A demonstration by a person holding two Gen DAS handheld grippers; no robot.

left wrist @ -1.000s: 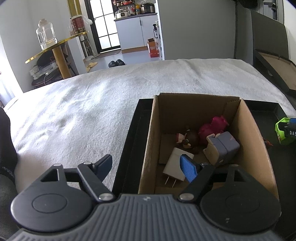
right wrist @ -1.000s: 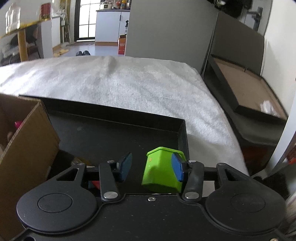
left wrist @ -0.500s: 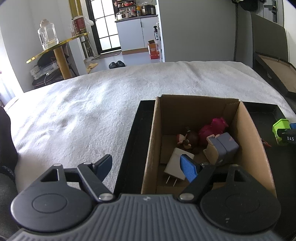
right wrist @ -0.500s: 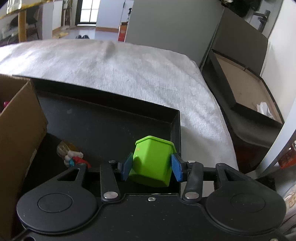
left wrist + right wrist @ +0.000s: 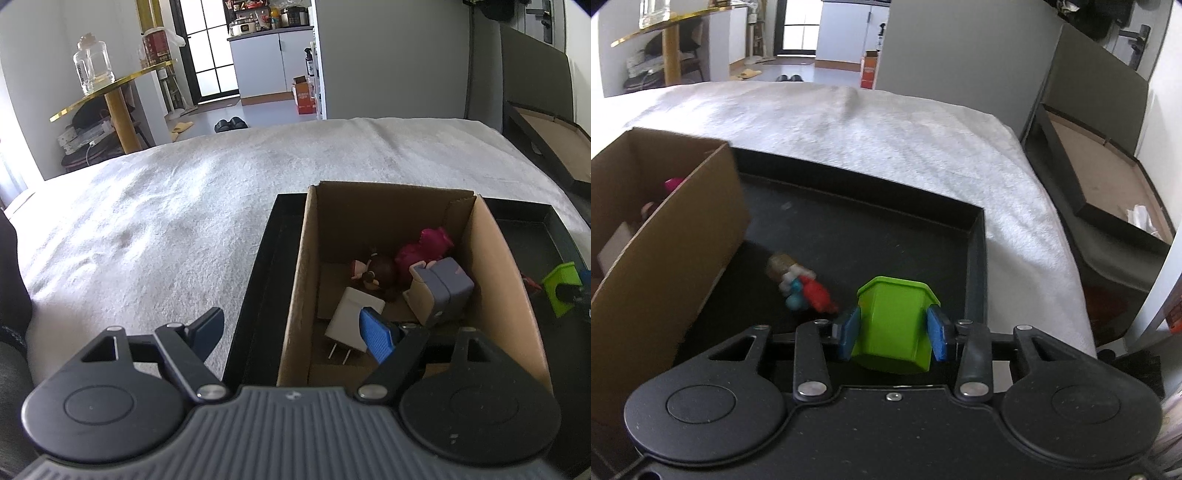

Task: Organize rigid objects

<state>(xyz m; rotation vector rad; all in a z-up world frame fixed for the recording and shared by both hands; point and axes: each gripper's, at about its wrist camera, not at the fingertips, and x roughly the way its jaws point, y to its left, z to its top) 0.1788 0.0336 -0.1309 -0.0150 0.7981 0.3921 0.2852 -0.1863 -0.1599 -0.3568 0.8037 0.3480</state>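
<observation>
The left tool (image 5: 293, 334) points forward and downward with its blue-padded fingers (image 5: 376, 334) spread wide and nothing between them. The right tool (image 5: 892, 328) also tilts downward, its jaws closing, both blue pads (image 5: 936, 332) pressed against a green block (image 5: 892, 321).

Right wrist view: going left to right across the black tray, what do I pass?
Cardboard box → small toy figure lying on the tray → green cup in the right gripper, whose jaws are closing on it.

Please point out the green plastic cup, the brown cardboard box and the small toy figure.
Green plastic cup (image 5: 892, 325): right wrist view, its side wall.
Brown cardboard box (image 5: 297, 295): left wrist view, left wall.
Small toy figure (image 5: 799, 282): right wrist view, its body.
</observation>
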